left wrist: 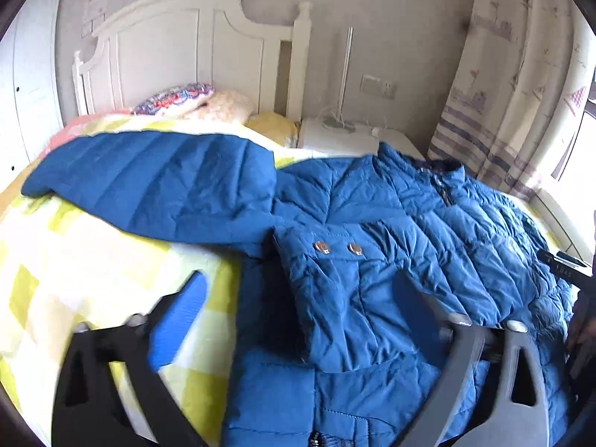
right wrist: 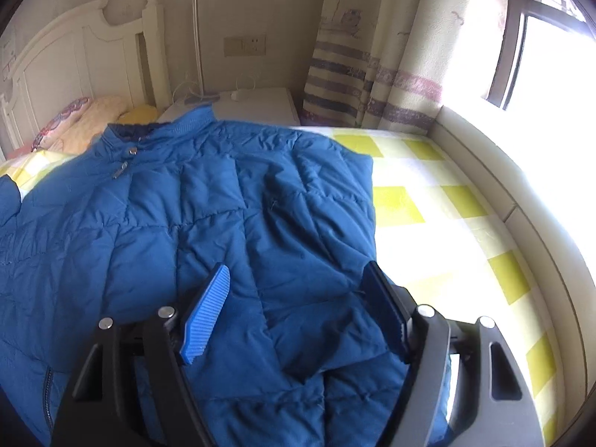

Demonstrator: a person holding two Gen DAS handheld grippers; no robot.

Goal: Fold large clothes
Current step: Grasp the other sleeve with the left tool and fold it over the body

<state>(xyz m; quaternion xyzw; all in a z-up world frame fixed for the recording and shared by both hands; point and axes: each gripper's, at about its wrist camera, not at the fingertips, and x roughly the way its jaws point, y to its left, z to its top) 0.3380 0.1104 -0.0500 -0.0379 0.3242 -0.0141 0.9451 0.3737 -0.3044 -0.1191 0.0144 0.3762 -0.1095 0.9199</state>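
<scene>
A blue puffer jacket (left wrist: 372,205) lies front up on the yellow-checked bed sheet (left wrist: 74,260), collar toward the nightstand. One sleeve (left wrist: 149,178) stretches out to the left. A cuff with two metal snaps (left wrist: 335,249) lies folded over the body. My left gripper (left wrist: 298,298) hangs open just above that cuff, one pad over the sheet and the other over the jacket. In the right wrist view the jacket (right wrist: 186,205) has its right side folded in. My right gripper (right wrist: 298,298) stands open low over that folded part, with puffy fabric between the pads but not pinched.
A white headboard (left wrist: 178,48) and pillows (left wrist: 193,100) are at the bed's far end. A white nightstand (right wrist: 253,104) with cables stands beside it. A striped curtain (right wrist: 354,74) and a bright window (right wrist: 551,56) are on the right. Bare sheet (right wrist: 447,205) lies right of the jacket.
</scene>
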